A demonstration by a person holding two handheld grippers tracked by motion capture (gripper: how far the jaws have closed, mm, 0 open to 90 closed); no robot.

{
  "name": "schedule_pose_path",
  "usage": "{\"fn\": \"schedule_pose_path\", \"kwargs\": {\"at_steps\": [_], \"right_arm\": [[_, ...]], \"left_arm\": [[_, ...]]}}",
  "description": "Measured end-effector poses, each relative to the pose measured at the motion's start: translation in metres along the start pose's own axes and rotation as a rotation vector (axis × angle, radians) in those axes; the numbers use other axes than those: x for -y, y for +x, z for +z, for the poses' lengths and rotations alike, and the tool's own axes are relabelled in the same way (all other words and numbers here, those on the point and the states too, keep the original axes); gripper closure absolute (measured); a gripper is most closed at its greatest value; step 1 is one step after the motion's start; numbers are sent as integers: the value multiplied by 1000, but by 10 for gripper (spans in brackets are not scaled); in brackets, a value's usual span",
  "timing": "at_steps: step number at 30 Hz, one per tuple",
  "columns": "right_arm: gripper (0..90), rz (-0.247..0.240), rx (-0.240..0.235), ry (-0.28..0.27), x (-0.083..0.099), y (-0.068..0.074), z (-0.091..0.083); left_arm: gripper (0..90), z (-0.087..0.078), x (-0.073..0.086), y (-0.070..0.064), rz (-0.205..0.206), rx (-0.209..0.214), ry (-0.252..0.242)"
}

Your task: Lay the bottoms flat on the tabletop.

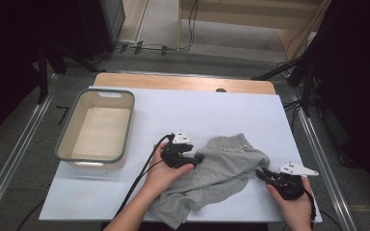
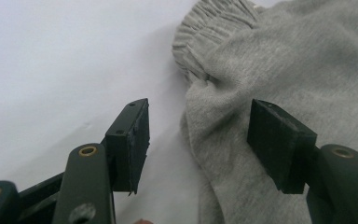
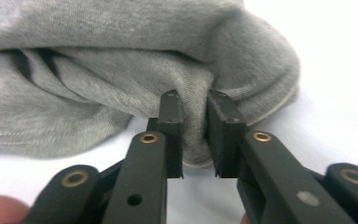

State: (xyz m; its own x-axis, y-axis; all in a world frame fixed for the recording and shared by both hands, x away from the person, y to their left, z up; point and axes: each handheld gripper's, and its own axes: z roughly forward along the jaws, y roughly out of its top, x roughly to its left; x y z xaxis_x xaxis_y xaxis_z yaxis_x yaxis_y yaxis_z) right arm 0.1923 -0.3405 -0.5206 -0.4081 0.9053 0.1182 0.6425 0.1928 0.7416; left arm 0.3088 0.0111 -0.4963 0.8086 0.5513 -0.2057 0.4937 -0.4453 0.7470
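On white table sheet (image 1: pixel 212 108), right of centre: crumpled grey garment (image 1: pixel 221 168), ribbed cuff toward far side. Left gripper (image 1: pixel 195 158) at garment's left edge, jaws spread wide, one pad over bare sheet, other over fabric (image 2: pixel 279 70); nothing clamped. Right gripper (image 1: pixel 261 174) at garment's right edge, jaws pressed onto a fold of grey cloth (image 3: pixel 193 135), pinching it. Beige basin (image 1: pixel 96 126) well apart at table's left side.

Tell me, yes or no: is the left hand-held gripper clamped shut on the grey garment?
No. In the left gripper view the left hand-held gripper stands open, its jaws wide apart over the grey garment's edge.
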Motion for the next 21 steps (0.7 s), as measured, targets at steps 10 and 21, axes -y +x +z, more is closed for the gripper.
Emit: {"fn": "schedule_pose_path", "kwargs": {"at_steps": [10, 21], "right_arm": [[772, 60, 42, 28, 22, -24, -34], [602, 68, 41, 25, 22, -24, -43]], "left_arm": [[385, 7, 3, -6, -4, 28, 20], [397, -6, 9, 7, -44, -16, 9]]}}
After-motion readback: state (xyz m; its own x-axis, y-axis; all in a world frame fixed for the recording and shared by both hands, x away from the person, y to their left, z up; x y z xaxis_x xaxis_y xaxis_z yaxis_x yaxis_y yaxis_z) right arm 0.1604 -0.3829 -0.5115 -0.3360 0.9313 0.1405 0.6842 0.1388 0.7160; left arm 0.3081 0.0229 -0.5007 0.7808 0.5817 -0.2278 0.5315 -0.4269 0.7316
